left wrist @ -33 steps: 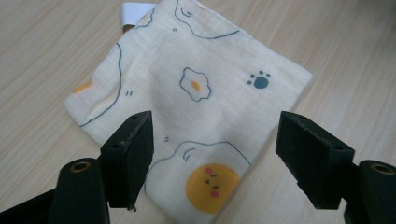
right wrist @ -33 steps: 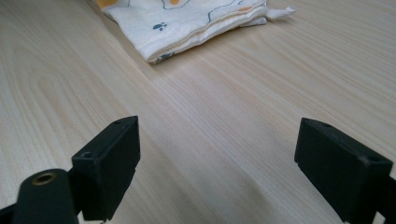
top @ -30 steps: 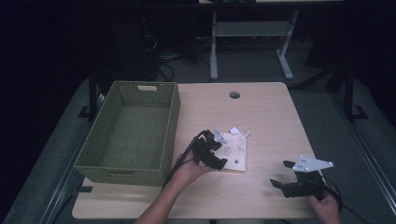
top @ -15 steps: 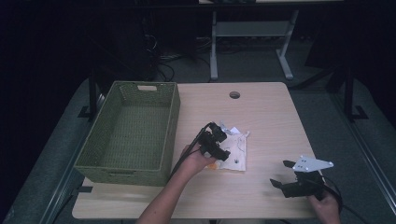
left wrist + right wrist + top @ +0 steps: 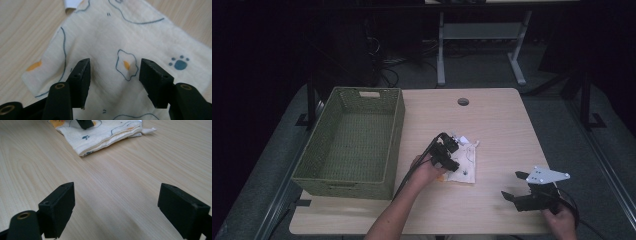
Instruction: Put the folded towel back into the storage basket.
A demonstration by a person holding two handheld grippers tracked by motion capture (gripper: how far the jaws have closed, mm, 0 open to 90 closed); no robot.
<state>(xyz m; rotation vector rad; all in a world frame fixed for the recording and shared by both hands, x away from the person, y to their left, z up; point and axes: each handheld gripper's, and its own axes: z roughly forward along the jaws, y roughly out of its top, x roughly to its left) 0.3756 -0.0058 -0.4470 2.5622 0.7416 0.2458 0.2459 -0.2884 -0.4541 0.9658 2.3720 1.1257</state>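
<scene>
A folded cream cloth (image 5: 464,162) printed with blue outlines, orange spots and paw prints lies on the wooden table (image 5: 492,125) near its middle. My left gripper (image 5: 451,159) hovers over the cloth's left part, tips pointing down at it. In the left gripper view the cloth (image 5: 112,45) spreads under the open jaws (image 5: 113,75), with nothing between them. My right gripper (image 5: 518,189) rests low near the table's front right corner and stands wide open (image 5: 117,205) over bare wood. The cloth (image 5: 100,133) lies farther off in the right gripper view.
A green woven basket (image 5: 337,175) stands at the table's left side. A round cable hole (image 5: 463,101) is near the far edge. Dark floor with a metal frame (image 5: 482,35) lies beyond the table.
My left gripper has moved up and right from the cloth's front left edge onto the cloth. The right gripper has stayed in place.
</scene>
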